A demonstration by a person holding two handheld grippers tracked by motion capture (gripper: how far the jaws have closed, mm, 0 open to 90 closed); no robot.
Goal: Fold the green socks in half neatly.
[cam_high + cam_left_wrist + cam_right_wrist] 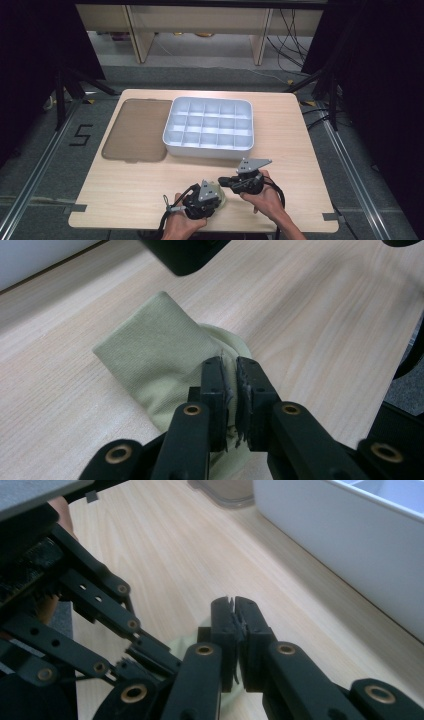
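In the left gripper view the jaws of the left gripper (231, 371) stand nearly together, pinching a fold of a pale green sock (155, 347); the rest of the sock lies flat on the table (320, 305), its ribbed cuff fanning away toward ten o'clock from the pads. In the right gripper view the right gripper (234, 609) has its jaws pressed together with nothing visibly between them; a sliver of the green fabric shows beneath them at six o'clock, though whether they touch it I cannot tell.

From the high view the two tools sit close together at the near edge, the left gripper (216, 192) over the sock (220, 191) and the right gripper (223, 181) just beside it at about one o'clock; the white compartment tray (170, 145) stands well apart at twelve o'clock, with a smoky translucent lid (135, 130) lying beside it at its nine o'clock.

The step in hand looks like gathering or folding the sock before it goes to a compartment; the next move probably calls for the right jaws to part and take a second hold on the free cuff, keeping the left pinch firm so the cloth does not slip.
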